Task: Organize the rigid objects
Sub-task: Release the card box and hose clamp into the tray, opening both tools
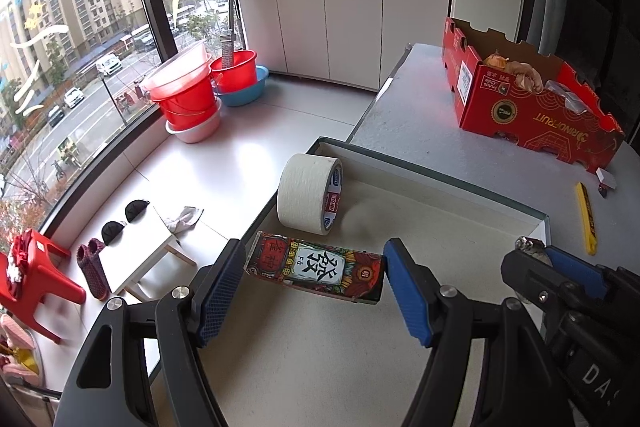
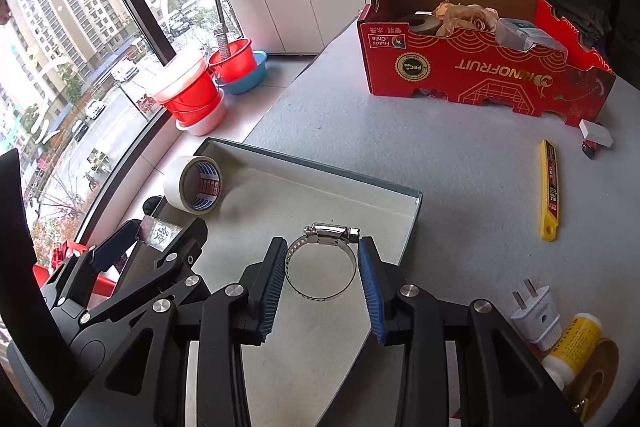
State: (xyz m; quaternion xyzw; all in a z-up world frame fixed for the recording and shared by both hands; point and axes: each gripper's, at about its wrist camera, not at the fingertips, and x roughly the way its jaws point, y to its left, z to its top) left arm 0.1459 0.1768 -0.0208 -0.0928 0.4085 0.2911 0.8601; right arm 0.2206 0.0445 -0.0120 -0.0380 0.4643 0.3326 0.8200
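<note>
Closing in: both grippers work over the shallow tray (image 2: 408, 223), each with one item between its fingers.
Left gripper (image 1: 314, 289): jaws spread wide around the card box (image 1: 316, 273), pads touching or almost touching its two short ends; long axis runs straight across from finger to finger.
Right gripper (image 2: 322, 277): jaws bracket the hose clamp (image 2: 320, 263), pads at the ring's sides, screw housing pointing away; firm grip can't be confirmed.
Farther ahead: tape roll (image 1: 308, 195) lies beyond the left gripper, inside the tray.
Outside: yellow utility knife (image 2: 550, 189) right of the tray; red fruit box (image 2: 480, 75) well beyond.

Both wrist views close, angled down over shallow tray (image 1: 432, 183) (image 2: 320, 167); tray, table shared.
</note>
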